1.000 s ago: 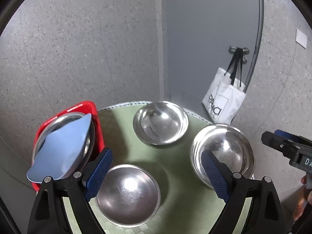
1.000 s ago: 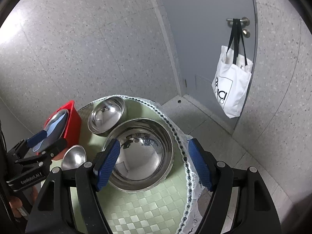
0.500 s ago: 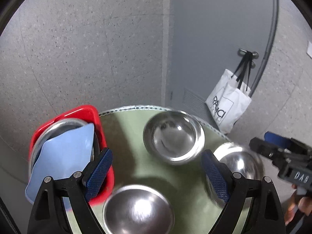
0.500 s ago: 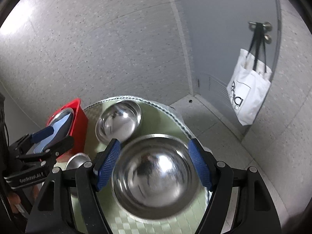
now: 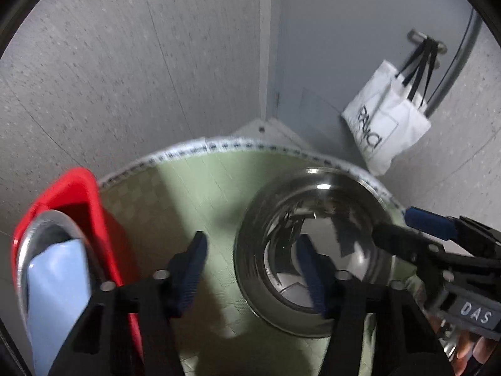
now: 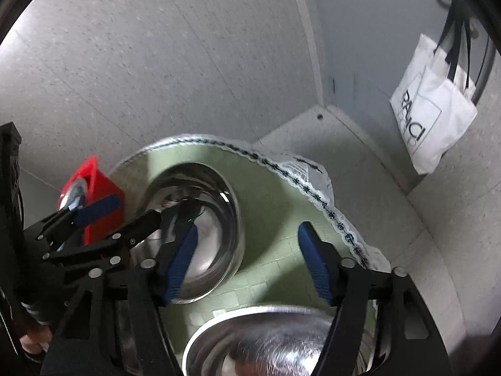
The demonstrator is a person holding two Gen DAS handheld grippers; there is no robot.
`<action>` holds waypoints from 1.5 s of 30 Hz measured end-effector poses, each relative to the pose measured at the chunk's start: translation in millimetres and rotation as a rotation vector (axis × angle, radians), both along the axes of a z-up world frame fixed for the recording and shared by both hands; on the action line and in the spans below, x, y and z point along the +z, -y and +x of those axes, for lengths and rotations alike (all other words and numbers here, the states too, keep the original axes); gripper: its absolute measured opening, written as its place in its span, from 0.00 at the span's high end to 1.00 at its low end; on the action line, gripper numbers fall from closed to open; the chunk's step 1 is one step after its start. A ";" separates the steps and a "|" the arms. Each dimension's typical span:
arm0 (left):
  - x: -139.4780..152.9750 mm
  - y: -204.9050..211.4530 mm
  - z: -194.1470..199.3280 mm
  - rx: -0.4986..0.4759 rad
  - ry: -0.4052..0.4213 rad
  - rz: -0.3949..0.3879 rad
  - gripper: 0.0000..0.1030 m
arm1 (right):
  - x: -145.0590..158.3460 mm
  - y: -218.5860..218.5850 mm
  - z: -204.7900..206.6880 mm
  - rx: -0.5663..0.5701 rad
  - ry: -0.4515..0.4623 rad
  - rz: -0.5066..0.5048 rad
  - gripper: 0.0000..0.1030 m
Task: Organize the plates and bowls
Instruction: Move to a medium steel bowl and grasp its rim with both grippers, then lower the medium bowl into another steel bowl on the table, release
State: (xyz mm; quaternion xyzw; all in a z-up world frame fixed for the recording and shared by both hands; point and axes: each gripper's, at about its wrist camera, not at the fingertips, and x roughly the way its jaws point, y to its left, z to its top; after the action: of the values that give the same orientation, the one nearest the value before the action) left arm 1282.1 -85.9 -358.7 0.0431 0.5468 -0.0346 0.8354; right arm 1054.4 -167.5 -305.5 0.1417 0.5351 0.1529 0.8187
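Two steel bowls, one [image 6: 200,228] just beside the red bin [image 5: 90,210] and one [image 6: 272,341] farther off, are sitting loose on the table [image 5: 200,194], while both grippers, left [image 5: 250,269] and right [image 6: 247,263], are hovering spread and empty, suggesting most sorting remains.

Your left wrist view looks forward and down along its fingers, close over the table [image 5: 194,181], facing the corner and door. Your right wrist view sits close above the same table [image 6: 275,206], facing likewise. Both share the middle bowl [image 5: 316,250] [image 6: 200,228], red bin [image 5: 81,194] [image 6: 100,188], tote bag [image 5: 385,125] [image 6: 432,106]; each catches the other's gripper.
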 end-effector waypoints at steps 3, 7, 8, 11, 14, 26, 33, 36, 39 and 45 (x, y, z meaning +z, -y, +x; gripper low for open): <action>-11.0 3.1 9.1 -0.014 -0.031 0.003 0.66 | -9.5 -1.2 1.9 0.006 -0.030 0.011 0.69; -14.0 3.3 17.0 -0.012 -0.028 -0.005 0.87 | -11.3 -0.3 3.1 0.009 -0.041 0.042 0.89; -13.8 1.5 16.9 -0.005 -0.025 -0.019 0.88 | -9.8 0.9 1.5 0.004 -0.032 0.034 0.90; -1.2 -1.7 9.2 0.004 0.017 -0.043 0.88 | -4.0 3.8 -1.4 -0.007 -0.012 0.075 0.91; 20.5 0.3 -7.7 0.006 0.073 -0.062 0.88 | 12.4 7.7 -8.4 -0.014 0.030 0.093 0.91; 74.7 36.4 -91.2 -0.089 0.188 -0.122 0.88 | 84.6 51.8 -75.0 -0.051 0.175 0.082 0.91; 44.2 66.6 -110.7 -0.146 0.102 -0.105 0.88 | 62.9 76.1 -107.2 -0.096 0.117 0.031 0.91; 33.9 71.4 -103.9 -0.152 0.068 -0.098 0.88 | 49.0 82.2 -113.0 -0.103 0.095 0.013 0.91; 20.3 74.2 -101.3 -0.155 0.034 -0.087 0.88 | 38.8 90.3 -118.9 -0.106 0.080 0.002 0.90; 4.4 92.3 -82.6 -0.166 0.010 -0.064 0.88 | 29.1 89.6 -126.7 -0.111 0.075 -0.030 0.90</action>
State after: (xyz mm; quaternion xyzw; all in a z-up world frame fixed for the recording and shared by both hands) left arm 1199.6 -178.2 -354.2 0.0617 0.5358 -0.1208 0.8333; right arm 927.7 -257.1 -276.4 0.1531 0.4976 0.1043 0.8474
